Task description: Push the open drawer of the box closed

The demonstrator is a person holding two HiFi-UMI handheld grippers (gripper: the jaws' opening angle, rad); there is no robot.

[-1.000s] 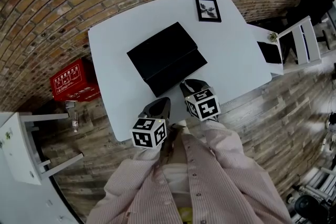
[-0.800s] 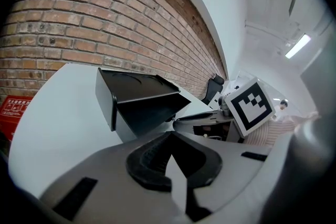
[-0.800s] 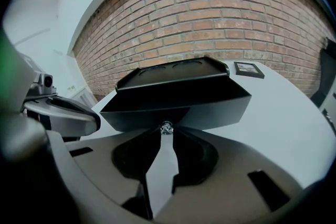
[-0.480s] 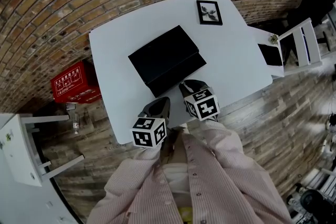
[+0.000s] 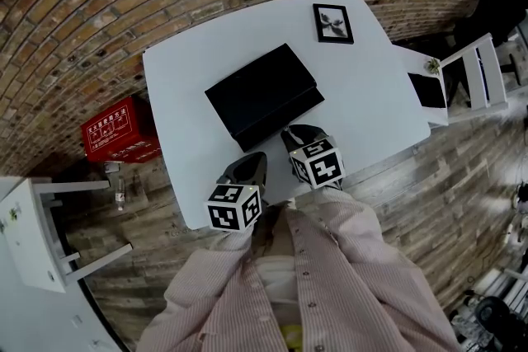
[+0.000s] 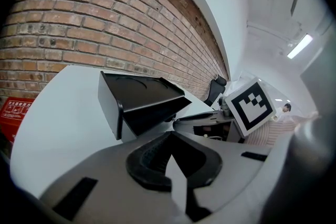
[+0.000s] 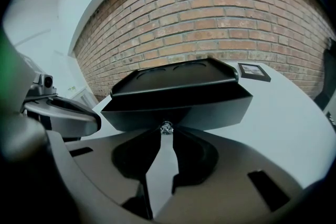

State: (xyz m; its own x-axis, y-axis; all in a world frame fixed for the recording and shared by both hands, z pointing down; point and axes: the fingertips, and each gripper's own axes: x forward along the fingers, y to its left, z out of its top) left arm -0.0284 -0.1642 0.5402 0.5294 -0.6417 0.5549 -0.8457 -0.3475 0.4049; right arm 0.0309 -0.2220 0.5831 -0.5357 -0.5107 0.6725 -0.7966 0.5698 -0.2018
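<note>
Two hand-held grippers in play, both down at the near edge of the white table (image 5: 371, 86).

My right hand-held gripper (image 7: 166, 131) is doing the work. Its tips are pinched in tight on the little clear knob (image 7: 166, 127) at the middle of the drawer (image 7: 178, 110) front, with only a thin sliver of gap behind the tips. It's angled down at the drawer.

The black box (image 5: 260, 91) sits around the middle of the table, turned a bit on the diagonal. Its drawer faces me and pokes out a little on the near side, so it's not flush. From the right gripper view the box's lid overhangs the drawer front, and the lid has shallow rounded dents in it.

My left hand-held gripper (image 6: 170, 139) has nothing in it, and its tips are together. It hangs just left of the right one, near the box's near-left corner but clear of it, also pointing down toward the table.

Other stuff around: a small black picture frame (image 5: 332, 22) lies flat toward the far right corner of the table, well apart from the box. A red box (image 5: 115, 129) is on the floor off to the left, by the brick wall (image 5: 99, 4). A white chair (image 5: 474, 66) is off to the right.
</note>
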